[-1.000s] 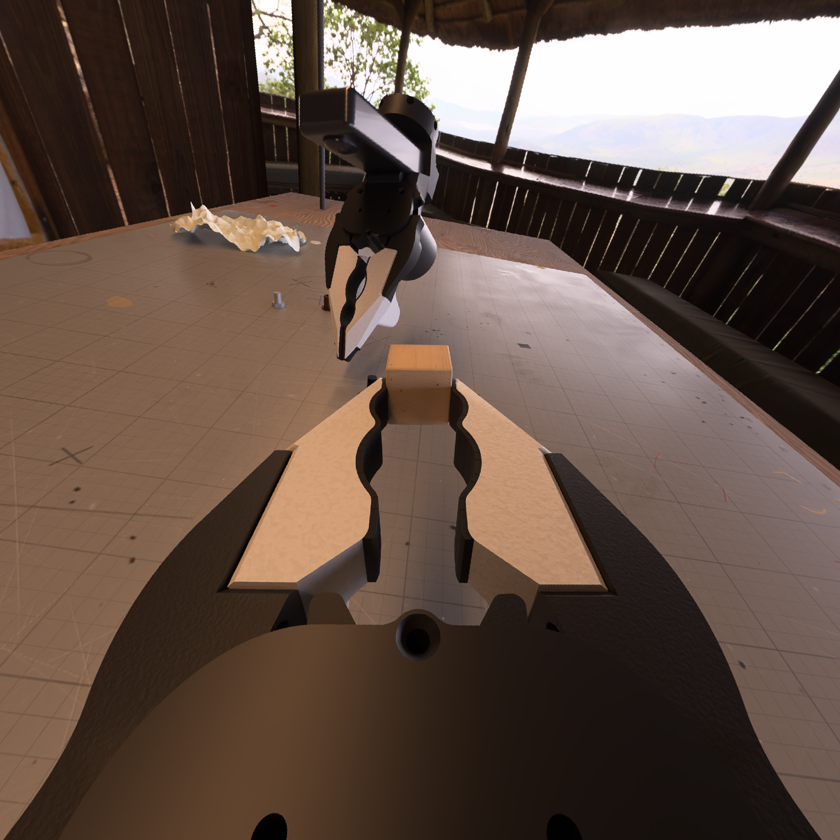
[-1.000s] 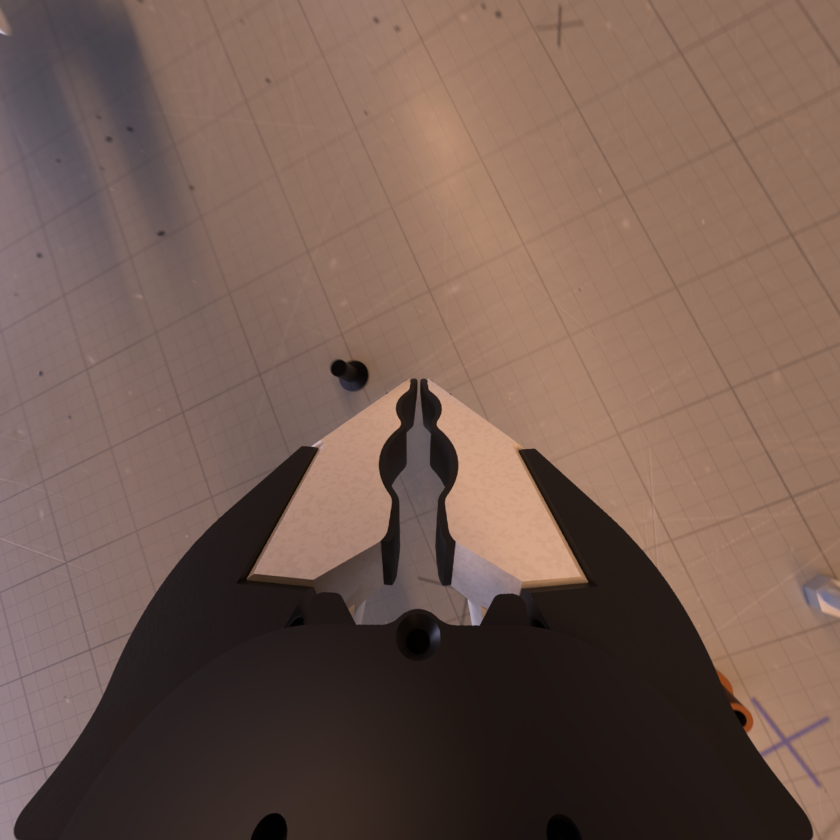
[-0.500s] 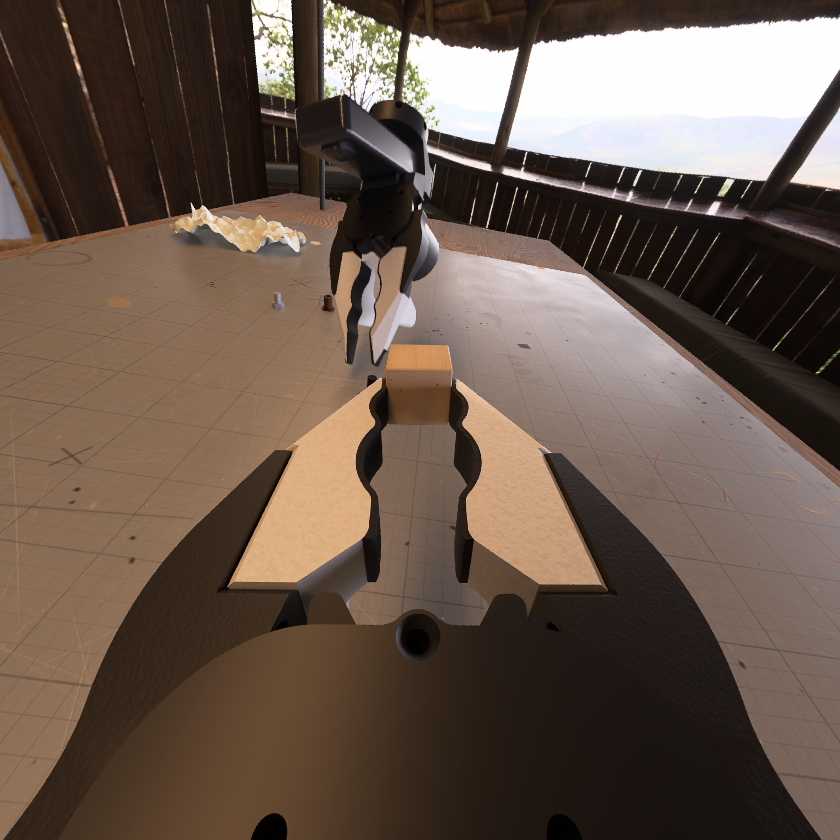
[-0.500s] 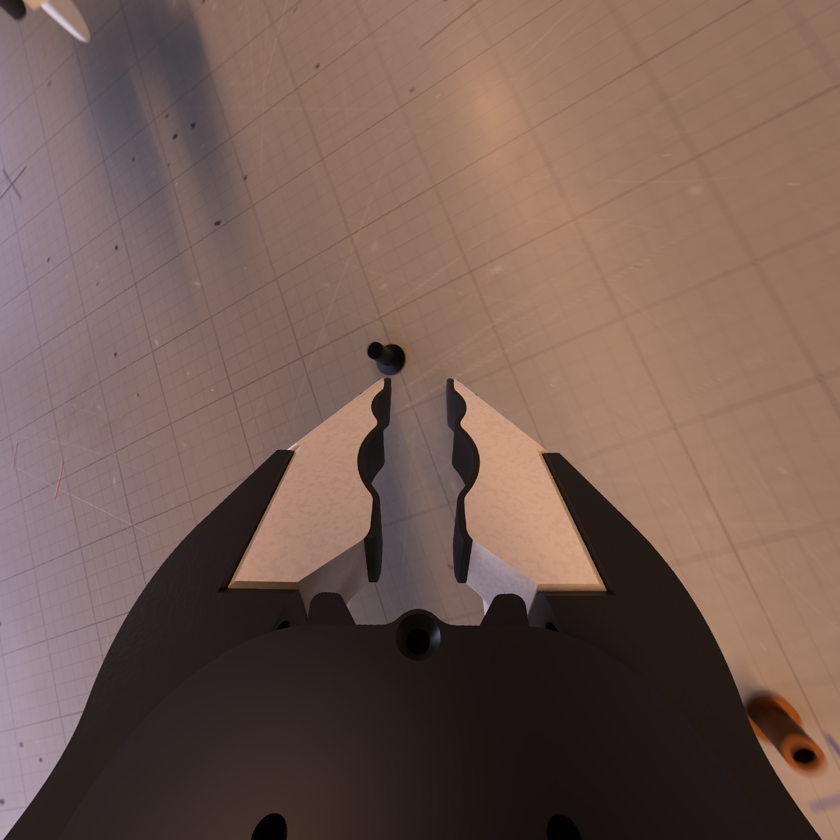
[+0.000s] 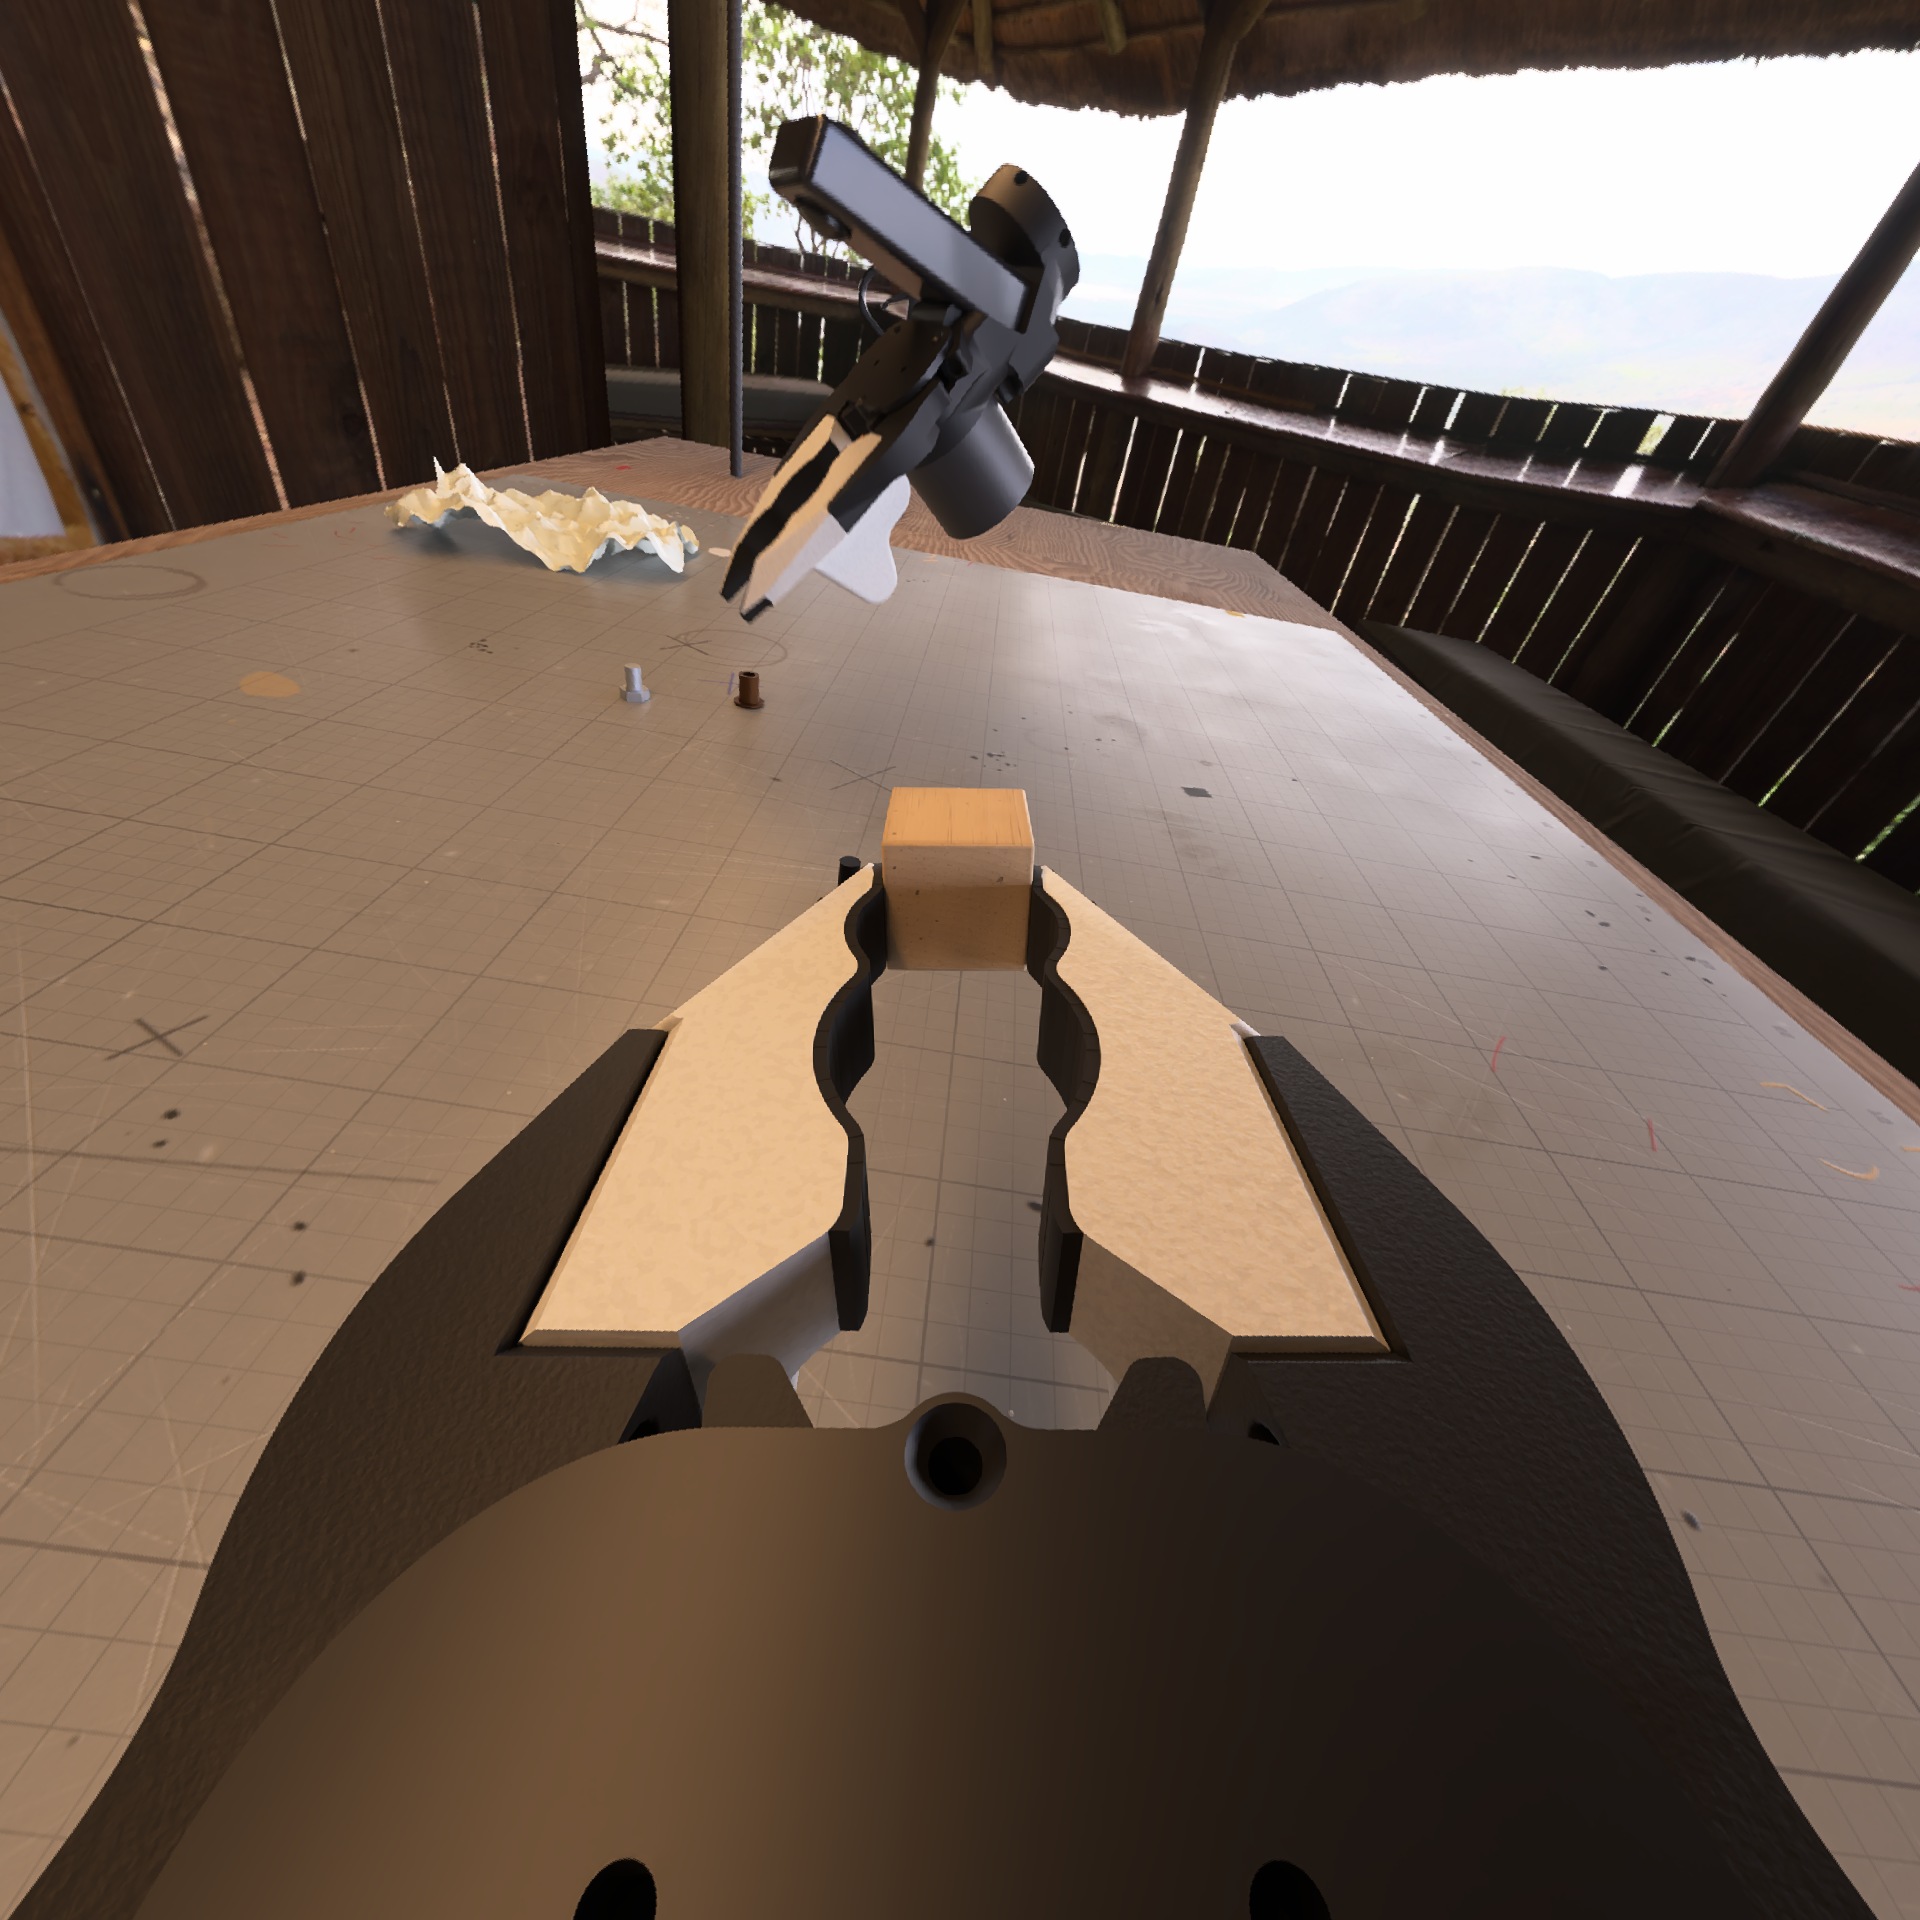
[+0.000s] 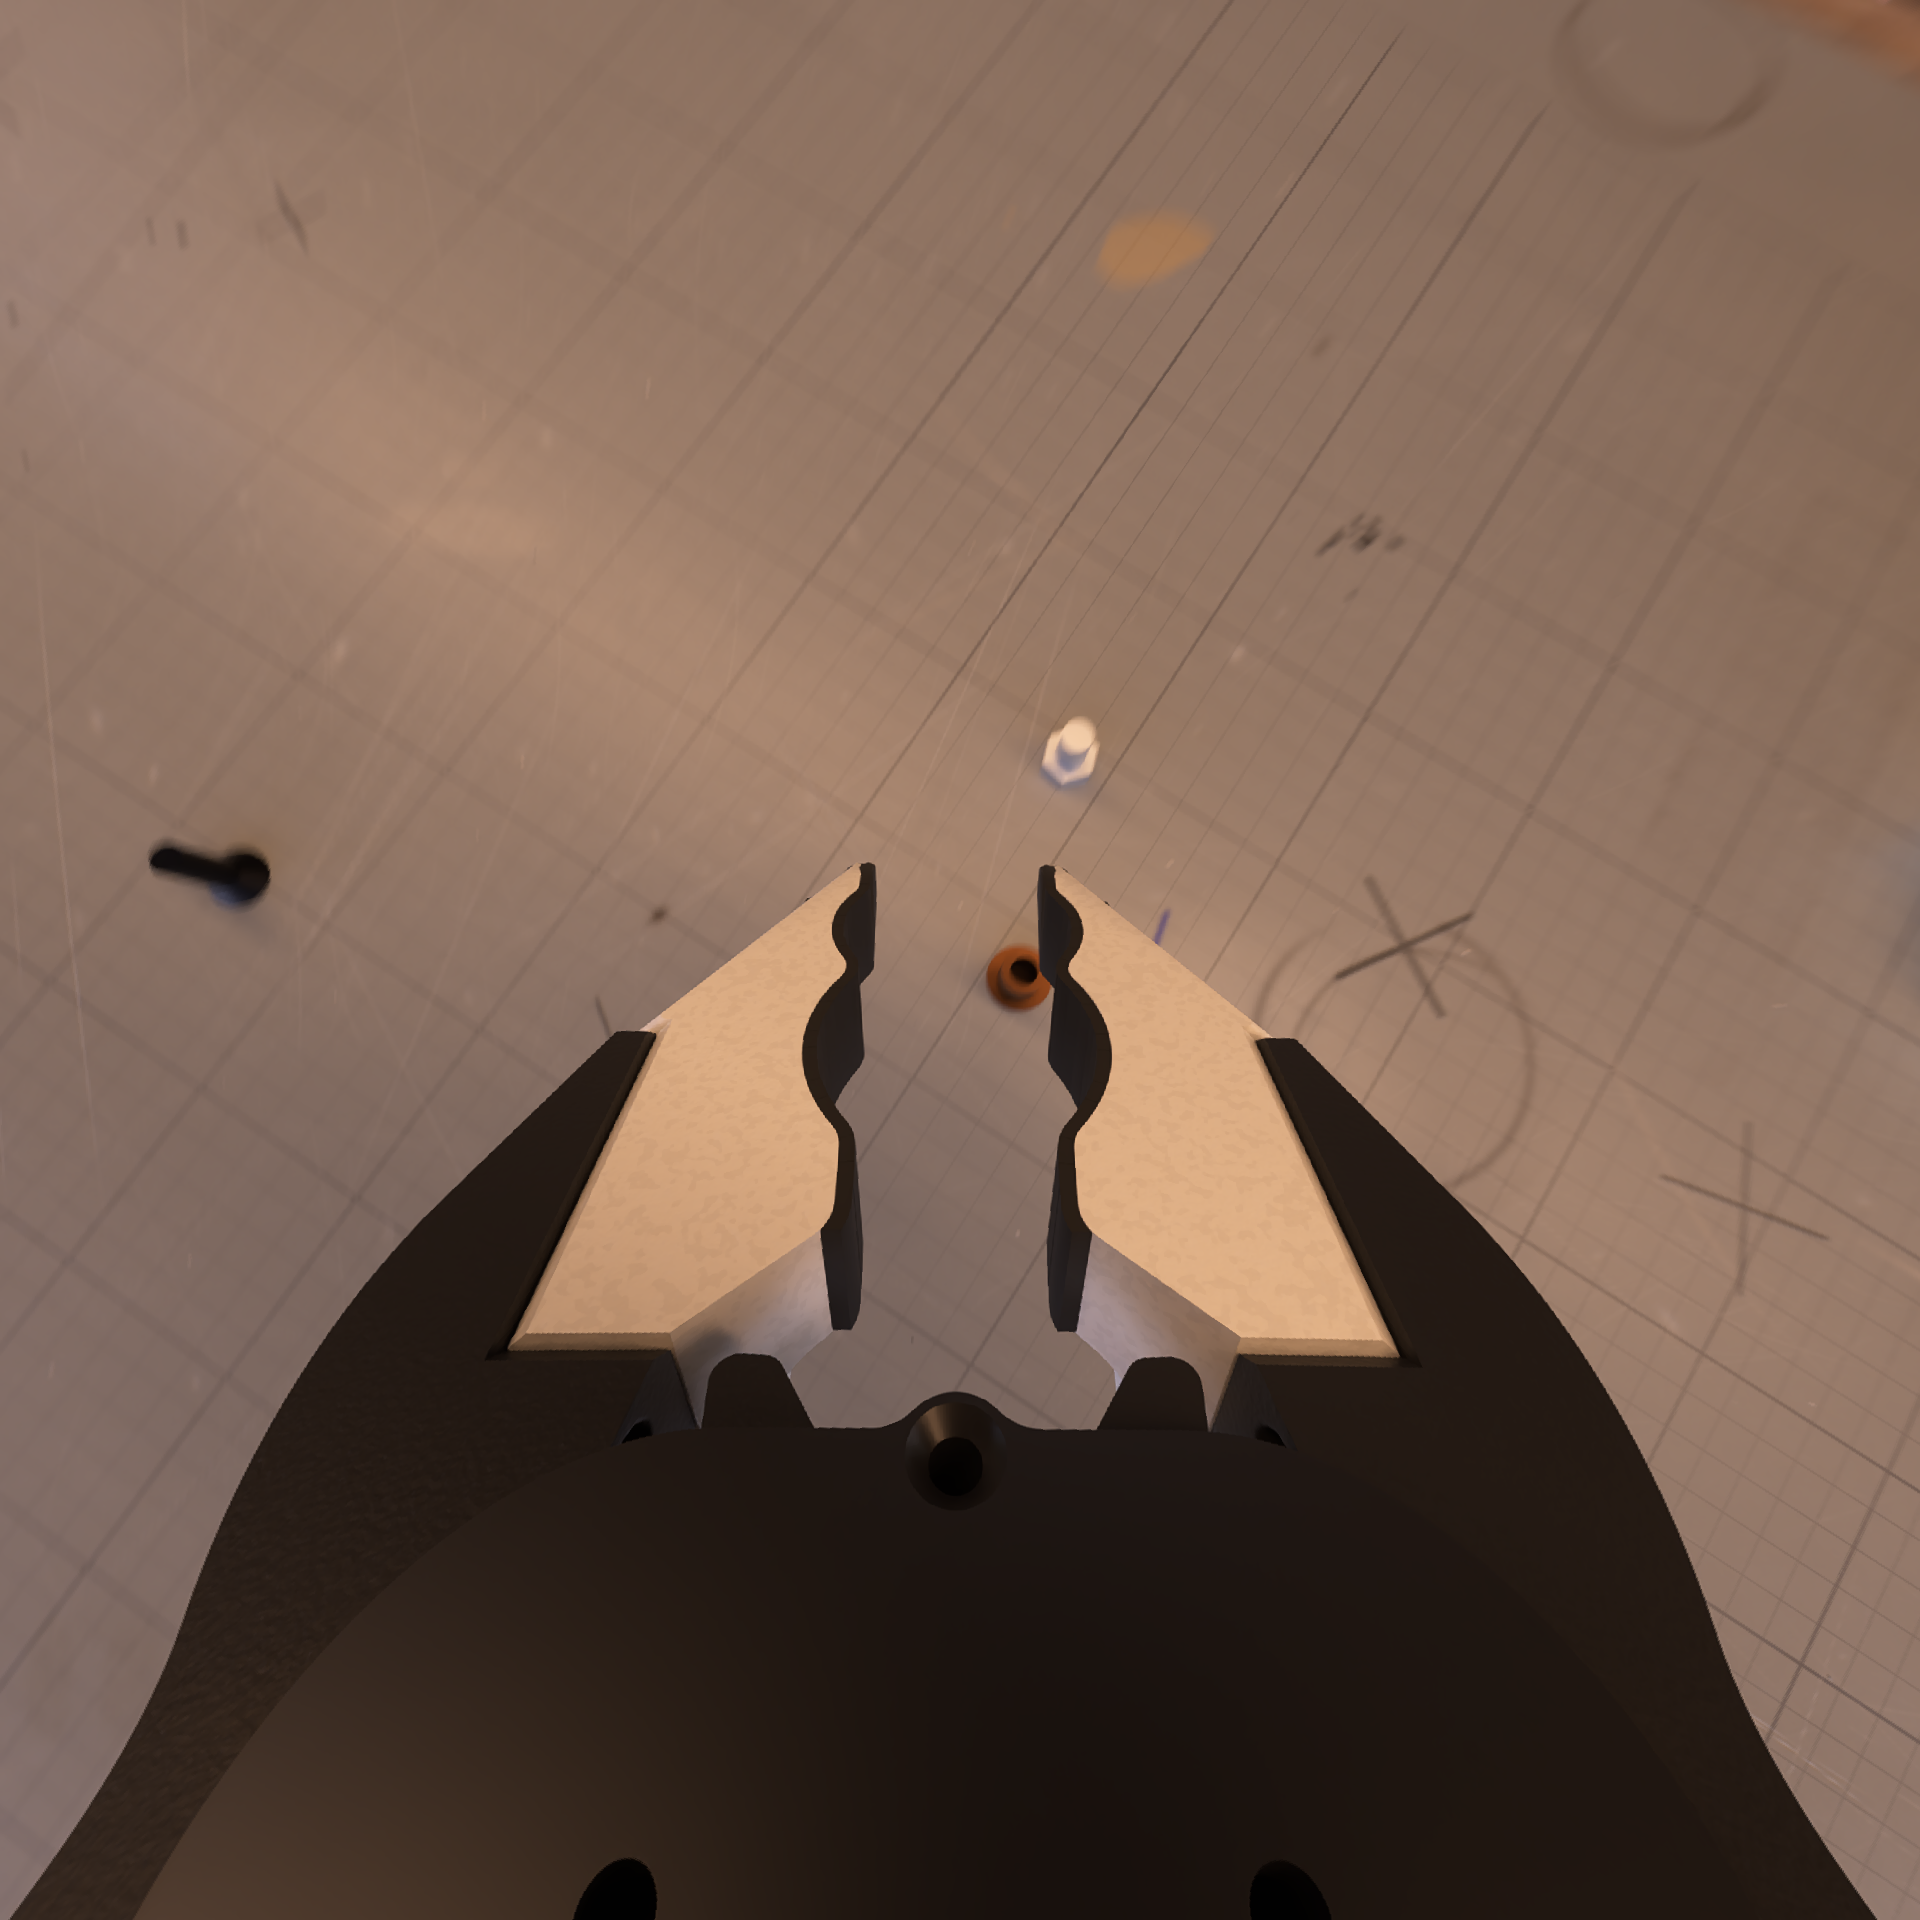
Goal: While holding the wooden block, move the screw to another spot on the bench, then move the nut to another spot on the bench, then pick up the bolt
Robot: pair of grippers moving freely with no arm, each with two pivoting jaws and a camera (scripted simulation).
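Observation:
My left gripper [image 5: 956, 909] is shut on the wooden block [image 5: 956, 831] and holds it just above the bench. The black screw [image 6: 213, 873] lies on the mat; in the left wrist view only its tip shows [image 5: 850, 864] beside my left finger. My right gripper [image 6: 956, 878] is open and empty, tilted down above the bench [image 5: 750, 603]. The small brown nut [image 6: 1013, 977] sits on the mat below it, close to the right finger, and shows in the left wrist view [image 5: 747, 688]. The silver bolt [image 6: 1070, 750] stands just past the nut [image 5: 634, 684].
A crumpled pale sheet [image 5: 540, 525] lies at the far left of the bench. The bench's wooden right edge [image 5: 1558, 831] drops off toward a dark railing. An orange stain [image 6: 1153, 247] and pen marks are on the gridded mat.
My right gripper opened, left the screw on the mat near the block, then rose and moved away to hover over the nut and bolt. The left gripper and block have not moved.

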